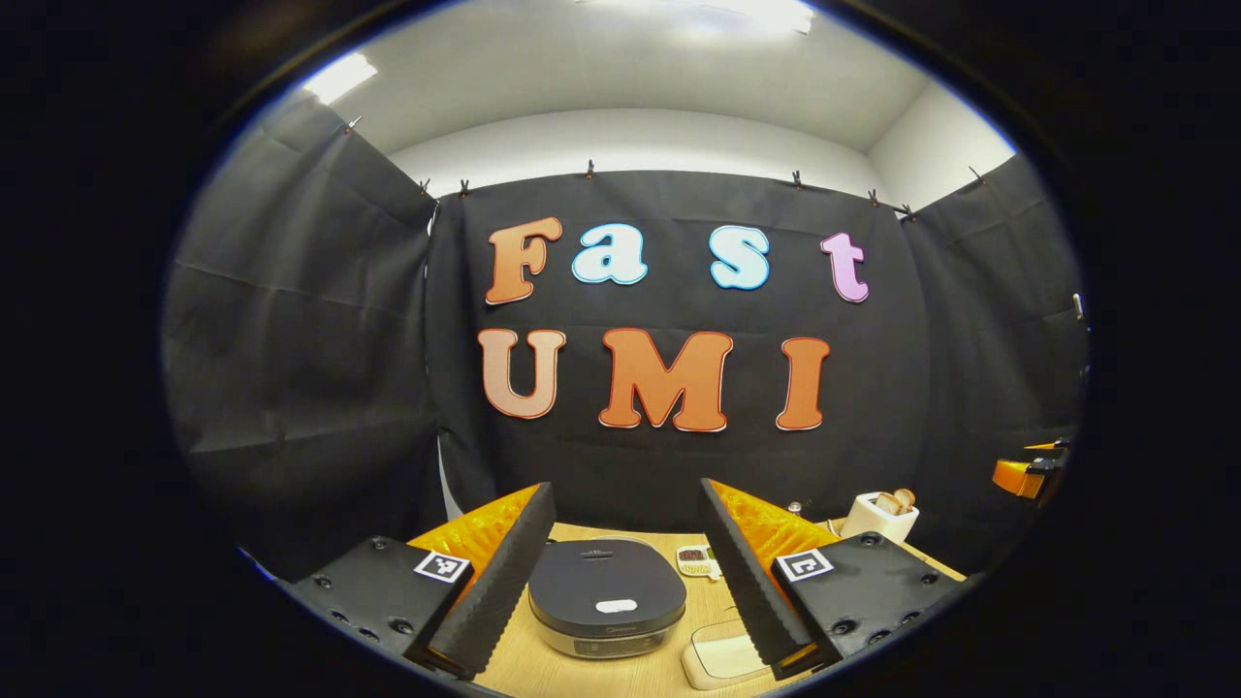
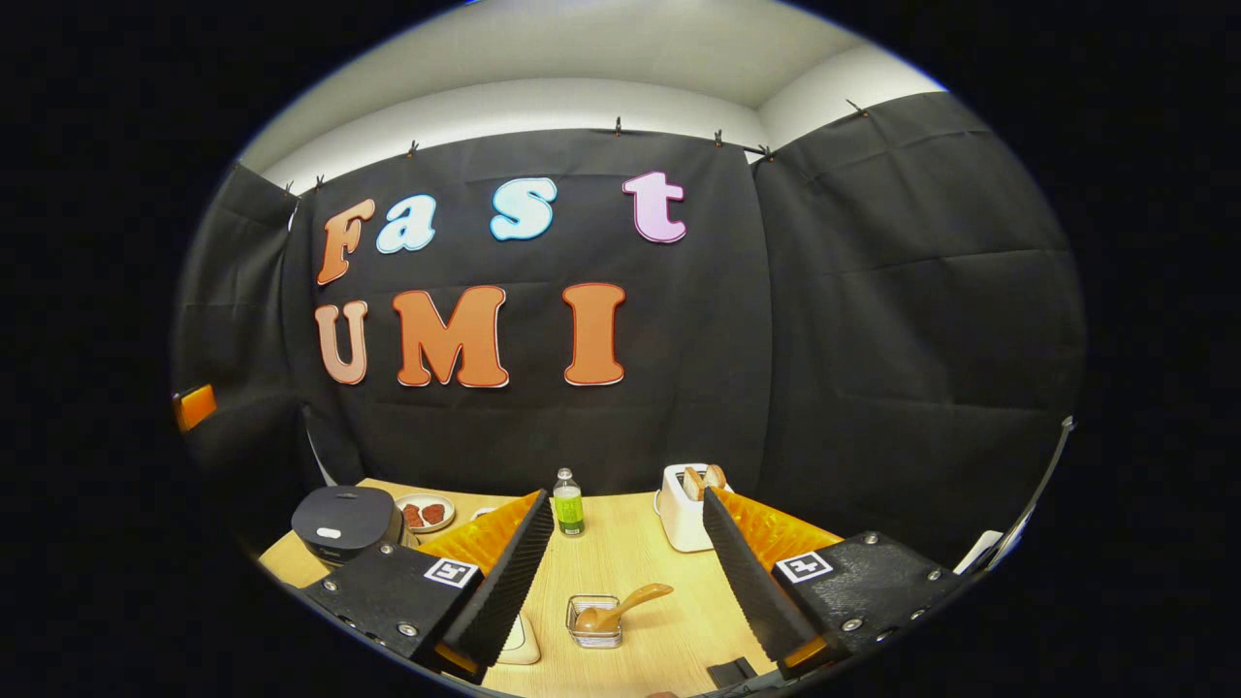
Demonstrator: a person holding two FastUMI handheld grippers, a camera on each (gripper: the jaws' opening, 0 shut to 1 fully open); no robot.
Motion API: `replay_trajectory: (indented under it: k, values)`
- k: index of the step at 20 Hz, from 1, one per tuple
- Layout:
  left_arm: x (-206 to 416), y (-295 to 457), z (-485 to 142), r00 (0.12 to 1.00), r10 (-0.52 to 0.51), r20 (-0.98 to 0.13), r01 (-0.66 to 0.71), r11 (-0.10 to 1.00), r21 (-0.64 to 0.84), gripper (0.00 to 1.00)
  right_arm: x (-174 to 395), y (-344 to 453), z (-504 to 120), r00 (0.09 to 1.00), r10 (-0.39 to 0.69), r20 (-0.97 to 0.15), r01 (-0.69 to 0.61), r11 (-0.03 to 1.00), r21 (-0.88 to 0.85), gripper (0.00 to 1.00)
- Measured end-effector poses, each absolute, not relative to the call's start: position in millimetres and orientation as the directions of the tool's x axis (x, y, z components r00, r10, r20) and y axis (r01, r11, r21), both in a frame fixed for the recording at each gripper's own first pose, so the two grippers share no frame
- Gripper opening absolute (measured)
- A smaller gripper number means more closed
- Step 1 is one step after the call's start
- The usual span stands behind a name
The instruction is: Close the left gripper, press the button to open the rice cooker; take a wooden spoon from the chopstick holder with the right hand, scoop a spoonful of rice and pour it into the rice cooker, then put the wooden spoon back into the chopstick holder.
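A dark rice cooker (image 1: pixel 606 596) stands on the wooden table (image 1: pixel 543 669) with its lid down, straight ahead of my left gripper (image 1: pixel 625 490). That gripper is open, and the cooker shows between its fingers (image 1: pixel 494 582) without touching them. From the right gripper view the cooker (image 2: pixel 344 523) sits at the far left. A wooden spoon (image 2: pixel 620 609) leans in a small glass holder (image 2: pixel 594 625) on the table, just ahead of my right gripper (image 2: pixel 625 494). This gripper is open and holds nothing.
A white toaster (image 2: pixel 686 504) with bread stands at the back, with a small green-labelled bottle (image 2: pixel 568 504) to its left. A plate with red food (image 2: pixel 425 514) lies by the cooker. A flat white object (image 1: pixel 722 654) lies right of the cooker.
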State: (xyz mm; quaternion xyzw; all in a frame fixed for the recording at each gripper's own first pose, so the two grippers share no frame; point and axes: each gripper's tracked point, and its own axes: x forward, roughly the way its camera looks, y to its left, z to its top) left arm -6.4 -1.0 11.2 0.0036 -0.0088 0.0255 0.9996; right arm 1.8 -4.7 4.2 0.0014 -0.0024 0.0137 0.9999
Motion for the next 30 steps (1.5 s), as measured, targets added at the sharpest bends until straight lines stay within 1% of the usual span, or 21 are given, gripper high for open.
replay_trajectory:
  k: [9,14,17,20,21,22,24,25,26,28,29,30]
  values:
    - [-13,7,17,0.996,0.079,0.029,-0.080,0.997,0.016,1.00,1,-1,3,0.999,0.034,0.003,-0.034,0.999,-0.014,0.96]
    - [-12,5,15,0.997,0.070,0.023,-0.071,0.997,0.030,0.57,3,5,0,0.999,0.049,-0.004,-0.049,0.999,-0.017,0.96]
    - [-11,1,15,0.998,0.053,0.025,-0.055,0.997,0.062,0.31,5,7,-2,0.999,0.053,-0.007,-0.053,0.998,-0.030,0.96]
    - [-6,-1,6,0.999,0.044,-0.004,-0.044,0.997,0.065,0.05,6,9,-5,0.998,0.056,-0.018,-0.057,0.998,-0.031,0.96]
    - [-4,-2,0,0.999,0.037,-0.021,-0.036,0.998,0.047,0.02,8,10,-7,0.998,0.057,-0.021,-0.057,0.998,-0.031,0.96]
    - [-1,-8,-8,0.999,0.020,-0.041,-0.019,0.999,0.030,0.04,9,9,-8,0.998,0.055,-0.024,-0.056,0.998,-0.032,0.96]
    - [10,-12,-22,0.997,0.000,-0.073,0.002,1.000,0.027,0.04,11,9,-11,0.998,0.054,-0.031,-0.055,0.998,-0.030,0.96]
    - [17,-16,-31,0.995,-0.019,-0.095,0.021,0.999,0.029,0.01,12,9,-13,0.998,0.055,-0.036,-0.056,0.998,-0.028,0.96]
    - [24,-19,-42,0.993,-0.032,-0.118,0.035,0.999,0.024,0.04,13,10,-15,0.998,0.056,-0.040,-0.057,0.998,-0.026,0.96]
    - [39,-24,-66,0.984,-0.057,-0.167,0.057,0.998,-0.004,0.04,16,7,-20,0.997,0.051,-0.052,-0.052,0.998,-0.028,0.96]
    - [48,-26,-78,0.979,-0.067,-0.192,0.065,0.998,-0.014,0.01,16,7,-23,0.997,0.048,-0.060,-0.050,0.998,-0.029,0.96]
    - [57,-25,-96,0.972,-0.066,-0.224,0.065,0.998,-0.012,0.04,16,6,-27,0.996,0.048,-0.070,-0.050,0.998,-0.030,0.96]
